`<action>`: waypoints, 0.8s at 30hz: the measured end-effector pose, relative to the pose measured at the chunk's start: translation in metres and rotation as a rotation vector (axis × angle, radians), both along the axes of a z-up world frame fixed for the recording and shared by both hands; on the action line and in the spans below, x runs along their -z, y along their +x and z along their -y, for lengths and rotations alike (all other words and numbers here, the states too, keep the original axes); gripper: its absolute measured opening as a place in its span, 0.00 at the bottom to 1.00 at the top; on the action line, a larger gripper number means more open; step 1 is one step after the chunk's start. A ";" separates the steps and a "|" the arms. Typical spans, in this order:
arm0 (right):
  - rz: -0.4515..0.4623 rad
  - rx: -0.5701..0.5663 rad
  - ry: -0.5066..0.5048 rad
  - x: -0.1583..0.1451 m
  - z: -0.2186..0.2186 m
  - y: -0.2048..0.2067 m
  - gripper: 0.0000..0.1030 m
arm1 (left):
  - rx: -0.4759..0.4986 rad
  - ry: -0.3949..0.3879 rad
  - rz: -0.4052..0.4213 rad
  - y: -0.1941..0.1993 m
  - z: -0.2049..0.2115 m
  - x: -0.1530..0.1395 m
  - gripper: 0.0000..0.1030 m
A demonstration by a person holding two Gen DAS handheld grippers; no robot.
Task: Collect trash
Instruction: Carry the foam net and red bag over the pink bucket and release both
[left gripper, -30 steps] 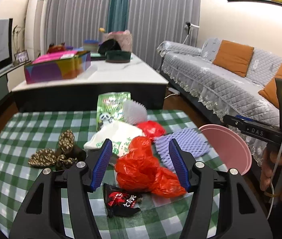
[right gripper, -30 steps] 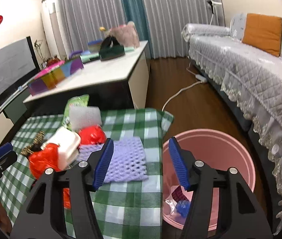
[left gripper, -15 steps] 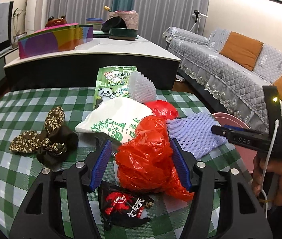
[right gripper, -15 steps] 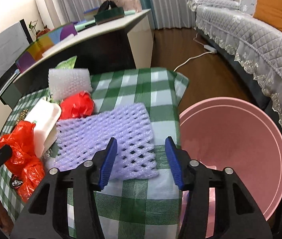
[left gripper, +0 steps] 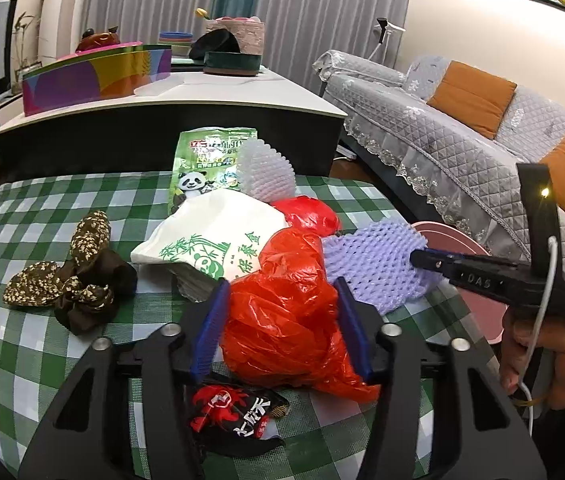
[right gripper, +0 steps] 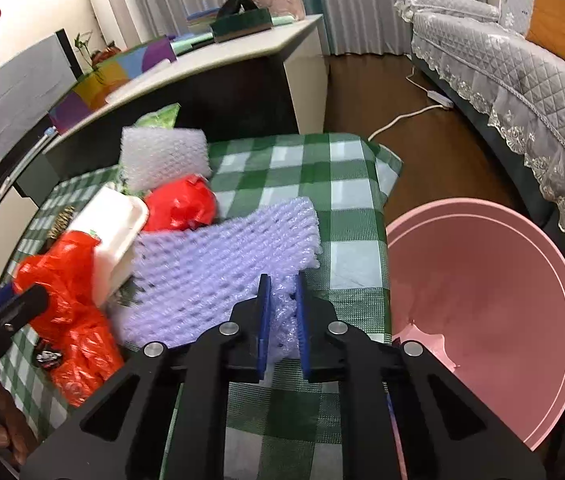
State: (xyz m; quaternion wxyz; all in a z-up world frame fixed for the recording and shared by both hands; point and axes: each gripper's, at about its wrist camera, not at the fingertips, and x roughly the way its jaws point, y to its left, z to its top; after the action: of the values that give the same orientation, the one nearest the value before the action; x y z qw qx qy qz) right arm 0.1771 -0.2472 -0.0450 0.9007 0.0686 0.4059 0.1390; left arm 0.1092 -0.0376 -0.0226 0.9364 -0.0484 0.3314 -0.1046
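Note:
Trash lies on a green checked tablecloth (left gripper: 22,344). My left gripper (left gripper: 280,326) is open, its fingers on either side of a crumpled red plastic bag (left gripper: 282,320). My right gripper (right gripper: 281,316) is shut on the near edge of a purple foam net (right gripper: 218,268), which also shows in the left wrist view (left gripper: 374,268). A pink bin (right gripper: 482,312) stands on the floor right of the table. Also on the cloth: a white panda bag (left gripper: 210,240), a smaller red bag (left gripper: 310,216), a black snack wrapper (left gripper: 234,412), a white foam net (left gripper: 266,172) and a green panda packet (left gripper: 206,160).
A brown patterned cloth bundle (left gripper: 74,280) lies at the left of the cloth. A dark counter with a white top (left gripper: 170,100) stands behind the table. A grey sofa (left gripper: 462,152) runs along the right. A white power cord (right gripper: 410,116) lies on the wooden floor.
My right gripper moved down onto the purple foam net and shut on its near edge. My left gripper moved forward, so the red bag now sits between its open fingers.

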 end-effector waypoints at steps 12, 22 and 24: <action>0.161 -0.018 -0.013 -0.051 -0.001 -0.031 0.11 | 0.001 0.066 0.068 -0.017 0.006 -0.017 0.37; 0.247 -0.007 -0.057 -0.083 0.003 -0.062 0.11 | -0.055 0.061 0.111 -0.033 -0.007 -0.036 0.37; 0.257 0.003 -0.059 -0.087 0.007 -0.068 0.11 | -0.064 0.054 0.113 -0.035 -0.009 -0.038 0.37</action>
State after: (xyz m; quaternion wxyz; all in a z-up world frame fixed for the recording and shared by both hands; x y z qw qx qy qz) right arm 0.1093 -0.2542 0.0420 0.9472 0.0245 0.2907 0.1333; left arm 0.0741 -0.0282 0.0157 0.9575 -0.0279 0.2789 -0.0683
